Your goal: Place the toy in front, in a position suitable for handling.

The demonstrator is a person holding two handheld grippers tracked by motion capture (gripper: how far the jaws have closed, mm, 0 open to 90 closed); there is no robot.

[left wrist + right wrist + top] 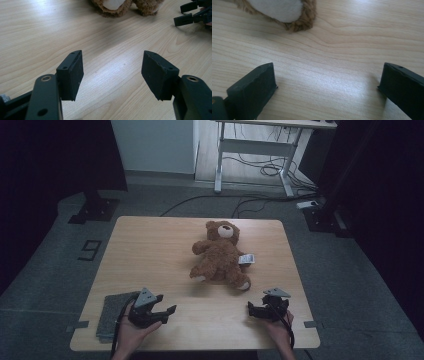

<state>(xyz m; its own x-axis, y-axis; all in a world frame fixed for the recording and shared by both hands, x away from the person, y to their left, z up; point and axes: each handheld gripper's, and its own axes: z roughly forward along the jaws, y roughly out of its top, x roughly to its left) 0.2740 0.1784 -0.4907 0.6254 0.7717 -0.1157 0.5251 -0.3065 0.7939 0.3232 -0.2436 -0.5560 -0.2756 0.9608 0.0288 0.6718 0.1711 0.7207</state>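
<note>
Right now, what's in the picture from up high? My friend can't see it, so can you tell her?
A brown teddy bear lies in the middle of a wooden table. Nearer the camera, a person's hands hold a black tool on each side, left tool and right tool, both open and empty. A grey cloth lies at the table's near left corner.

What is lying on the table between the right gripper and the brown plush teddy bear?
Nothing: bare light wooden tabletop separates the open right gripper from the brown plush teddy bear, shown in the right gripper view.
</note>
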